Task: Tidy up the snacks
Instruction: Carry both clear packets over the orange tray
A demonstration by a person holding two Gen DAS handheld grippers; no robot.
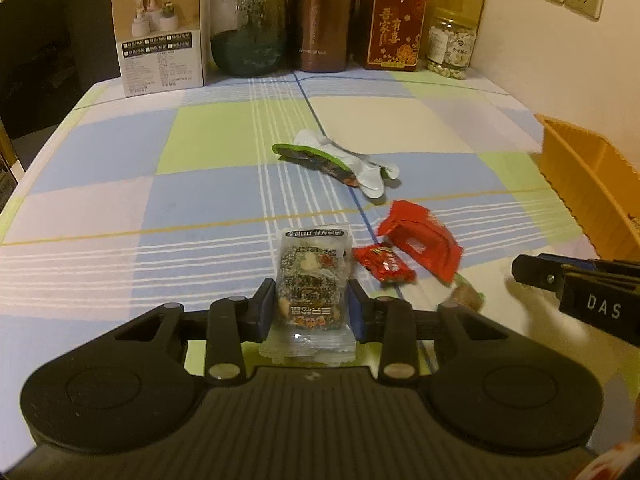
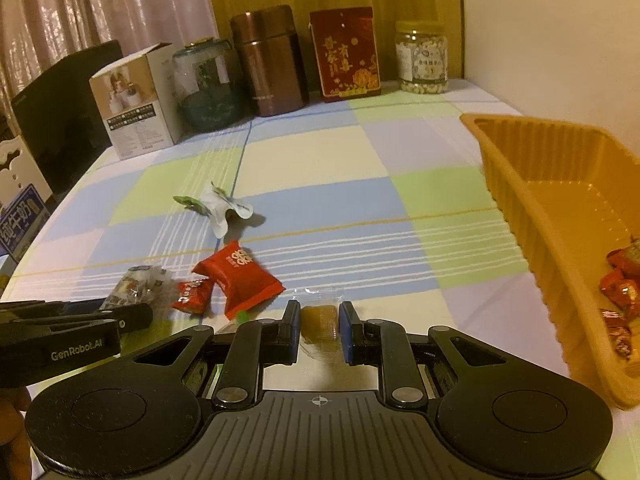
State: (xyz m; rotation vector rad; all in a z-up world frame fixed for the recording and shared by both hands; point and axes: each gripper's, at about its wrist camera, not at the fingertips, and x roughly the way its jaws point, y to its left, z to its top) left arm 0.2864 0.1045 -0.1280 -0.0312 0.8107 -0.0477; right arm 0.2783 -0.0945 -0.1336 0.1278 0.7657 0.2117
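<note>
My left gripper (image 1: 312, 294) is shut on a clear packet of seed-and-nut bar (image 1: 310, 280), its blue pads against both long sides. My right gripper (image 2: 319, 322) is shut on a small amber sweet in a clear wrapper (image 2: 319, 320), just above the checked tablecloth. A big red packet (image 1: 420, 242), a small red packet (image 1: 384, 266) and a green-and-white pouch (image 1: 340, 162) lie on the cloth ahead. The orange tray (image 2: 516, 200) stands to the right with several red sweets (image 2: 618, 284) in it. Each gripper shows at the edge of the other's view.
Along the back of the table stand a white carton (image 1: 160, 40), a glass jar (image 1: 250, 32), a brown canister (image 1: 322, 20), a red box (image 1: 396, 28) and a jar of nuts (image 1: 450, 46). A wall closes the right side; a dark chair (image 1: 48, 48) is at left.
</note>
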